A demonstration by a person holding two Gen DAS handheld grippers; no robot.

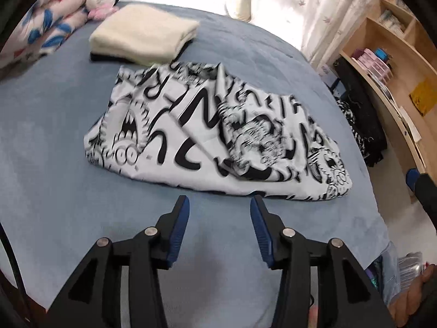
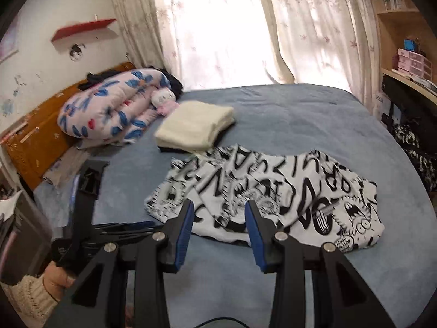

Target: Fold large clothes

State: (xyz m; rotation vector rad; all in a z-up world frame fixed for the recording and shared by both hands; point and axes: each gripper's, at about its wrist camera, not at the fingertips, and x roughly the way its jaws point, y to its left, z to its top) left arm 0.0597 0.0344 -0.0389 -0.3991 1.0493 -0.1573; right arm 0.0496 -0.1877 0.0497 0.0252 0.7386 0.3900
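While your left gripper (image 1: 220,205) hangs with its jaws apart and nothing between them, the printed garment (image 1: 213,134) lies folded mid-frame, bare blue bedspread (image 1: 54,164) all round. Through the right wrist view, your right gripper (image 2: 218,210) gapes empty at the garment's (image 2: 273,191) near edge; a cream folded stack (image 2: 196,128) sits beyond.

A rolled floral quilt (image 2: 109,106) and a pink doll (image 2: 164,101) lie by the headboard (image 2: 32,147); curtains (image 2: 314,27) and wooden shelves (image 1: 387,54) stand beyond the bed.
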